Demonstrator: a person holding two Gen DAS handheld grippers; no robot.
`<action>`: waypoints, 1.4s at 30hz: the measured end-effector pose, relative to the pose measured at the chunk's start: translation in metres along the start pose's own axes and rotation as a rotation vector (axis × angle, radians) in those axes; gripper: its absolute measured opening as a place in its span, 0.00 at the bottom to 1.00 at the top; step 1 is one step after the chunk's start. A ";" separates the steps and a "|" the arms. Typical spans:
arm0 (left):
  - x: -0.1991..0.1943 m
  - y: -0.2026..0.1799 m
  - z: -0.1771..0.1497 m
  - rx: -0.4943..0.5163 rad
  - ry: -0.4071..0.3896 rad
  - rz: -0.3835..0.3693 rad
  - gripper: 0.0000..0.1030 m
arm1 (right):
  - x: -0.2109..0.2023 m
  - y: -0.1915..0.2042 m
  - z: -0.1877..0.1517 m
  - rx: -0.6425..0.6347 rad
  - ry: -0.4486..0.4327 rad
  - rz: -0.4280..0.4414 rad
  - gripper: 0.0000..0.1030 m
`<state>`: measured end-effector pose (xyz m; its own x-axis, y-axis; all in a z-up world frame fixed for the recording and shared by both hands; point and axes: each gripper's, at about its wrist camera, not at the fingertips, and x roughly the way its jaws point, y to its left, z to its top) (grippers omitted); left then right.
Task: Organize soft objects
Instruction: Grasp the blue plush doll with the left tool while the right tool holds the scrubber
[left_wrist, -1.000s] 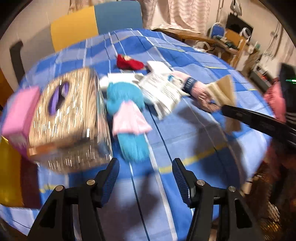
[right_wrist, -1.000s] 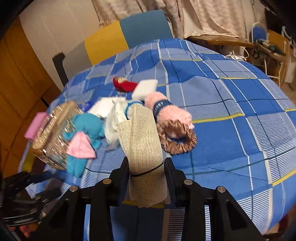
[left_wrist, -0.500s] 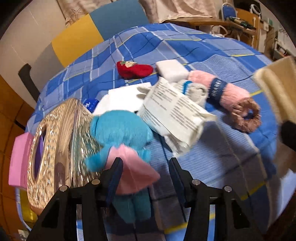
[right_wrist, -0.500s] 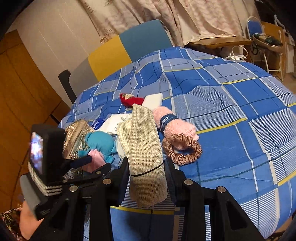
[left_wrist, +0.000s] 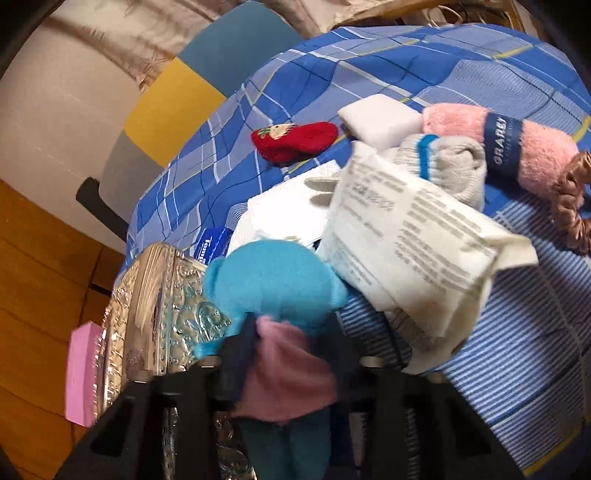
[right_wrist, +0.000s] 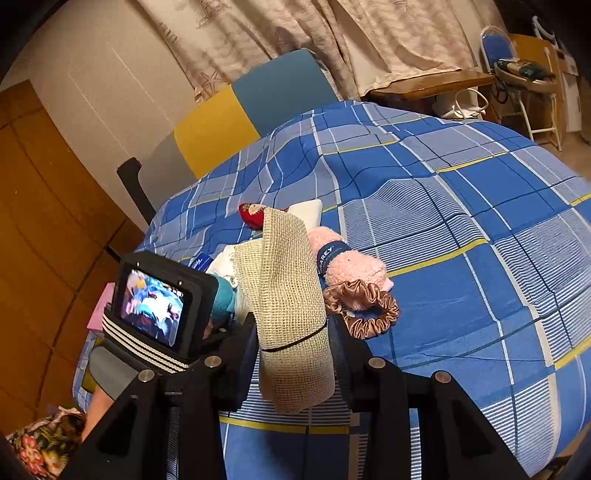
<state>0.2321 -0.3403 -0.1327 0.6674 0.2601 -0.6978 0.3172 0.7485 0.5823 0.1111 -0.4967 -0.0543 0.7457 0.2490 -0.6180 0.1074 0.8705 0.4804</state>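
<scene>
My left gripper (left_wrist: 291, 354) has its fingers on both sides of a blue plush toy with a pink dress (left_wrist: 273, 288), pressing into the pink cloth; it looks shut on it. The toy lies beside a shiny gold box (left_wrist: 155, 314). My right gripper (right_wrist: 291, 354) is shut on a folded beige mesh cloth (right_wrist: 284, 295) and holds it above the blue checked table. On the table lie a rolled pink towel (left_wrist: 517, 144) (right_wrist: 351, 266), a brown scrunchie (right_wrist: 365, 314), a white printed packet (left_wrist: 413, 236), a grey sock (left_wrist: 450, 166), a red plush (left_wrist: 295, 140) and a white sponge (left_wrist: 380, 118).
The left gripper's camera unit (right_wrist: 155, 310) sits just left of my right gripper. A pink block (left_wrist: 83, 373) stands left of the gold box. A yellow and blue chair (right_wrist: 251, 118) stands behind the table. A wooden desk (right_wrist: 436, 85) and a folding chair (right_wrist: 524, 77) stand at the back right.
My left gripper has moved forward onto the blue plush and its fingers have closed in on the pink dress. My right gripper still holds the mesh cloth and has risen a little.
</scene>
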 end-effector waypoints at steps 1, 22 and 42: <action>-0.002 0.004 -0.001 -0.024 -0.021 -0.046 0.21 | 0.000 -0.001 0.001 0.005 -0.002 0.000 0.37; -0.003 0.022 0.023 0.096 0.032 0.129 0.49 | -0.004 -0.006 0.004 0.050 -0.018 0.009 0.40; -0.037 -0.008 0.007 0.164 -0.128 0.040 0.03 | -0.002 -0.011 0.004 0.072 -0.017 -0.007 0.40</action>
<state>0.2093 -0.3602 -0.1089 0.7585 0.2001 -0.6203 0.3873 0.6271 0.6759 0.1108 -0.5085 -0.0562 0.7558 0.2355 -0.6109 0.1591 0.8390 0.5203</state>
